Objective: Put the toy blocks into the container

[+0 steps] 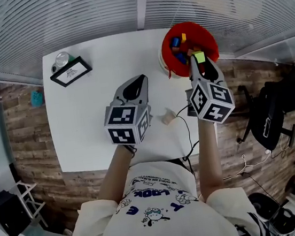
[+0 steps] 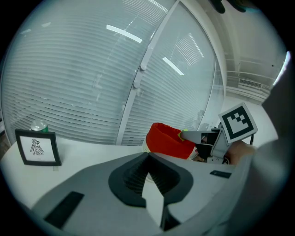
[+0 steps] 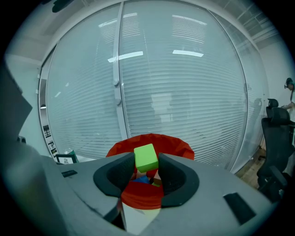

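My right gripper [image 1: 199, 58] is shut on a lime green block [image 3: 146, 157], also seen as the green block [image 1: 199, 56] over the near rim of the red container [image 1: 205, 34]. Several coloured blocks [image 1: 179, 45] lie inside the container [image 3: 150, 143]. My left gripper [image 1: 135, 85] is shut and empty above the white table [image 1: 83, 123], left of the container [image 2: 168, 138]. One pale wooden block [image 1: 168, 118] lies on the table between the two grippers.
A black-framed picture [image 1: 70, 72] and a can [image 1: 61, 59] stand at the table's far left corner; the frame [image 2: 38, 147] shows at left in the left gripper view. A cable [image 1: 186, 131] runs off the table's right edge. A black chair [image 1: 273, 111] stands on the right.
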### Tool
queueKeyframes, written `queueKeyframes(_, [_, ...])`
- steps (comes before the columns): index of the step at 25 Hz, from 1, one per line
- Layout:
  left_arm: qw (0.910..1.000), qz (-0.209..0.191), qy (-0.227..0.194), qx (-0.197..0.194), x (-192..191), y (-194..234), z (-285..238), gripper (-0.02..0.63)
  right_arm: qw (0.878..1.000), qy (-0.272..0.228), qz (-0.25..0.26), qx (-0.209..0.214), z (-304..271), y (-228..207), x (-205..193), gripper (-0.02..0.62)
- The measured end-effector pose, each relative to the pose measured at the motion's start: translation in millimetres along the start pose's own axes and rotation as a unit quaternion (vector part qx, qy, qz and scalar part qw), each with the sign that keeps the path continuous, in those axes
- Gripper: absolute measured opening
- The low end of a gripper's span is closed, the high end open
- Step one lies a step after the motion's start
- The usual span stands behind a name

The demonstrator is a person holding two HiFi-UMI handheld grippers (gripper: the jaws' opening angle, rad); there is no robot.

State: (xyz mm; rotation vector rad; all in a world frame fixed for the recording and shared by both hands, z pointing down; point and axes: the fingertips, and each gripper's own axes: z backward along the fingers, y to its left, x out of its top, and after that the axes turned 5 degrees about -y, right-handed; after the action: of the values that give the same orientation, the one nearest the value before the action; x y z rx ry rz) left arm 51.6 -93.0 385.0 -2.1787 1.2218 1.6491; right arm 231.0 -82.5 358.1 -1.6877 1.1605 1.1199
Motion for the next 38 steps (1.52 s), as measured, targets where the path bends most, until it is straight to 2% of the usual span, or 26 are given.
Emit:
queueKeyframes(8, [1.0, -0.001, 0.003, -0.002, -2, -1, -2, 0.031, 1.0, 0.0, 0.0, -0.003, -1, -2, -1, 0.156])
queueKeyframes(14, [1.0, -0.002, -0.002, -0.001, -1, -4, -4, 0.031, 1.0, -0.019, -0.006, -0.009, 9, -7, 7, 0.156])
queueKeyframes(21, [0.9999, 0.001, -0.015, -0.004, 5, -6, 1, 0.031, 0.999, -0.033, -0.014, 0.009, 25, 7, 10, 0.153])
queueKeyframes(27, [0.9996, -0.013, -0.025, -0.006, 11, -13, 9, 0.031, 0.999, -0.033, -0.009, 0.024, 41, 23, 5, 0.148])
queueKeyframes(38, [0.9992, -0.011, -0.038, -0.002, 14, -19, 24, 0.031, 0.999, -0.045, -0.023, 0.018, 72, 21, 8, 0.138])
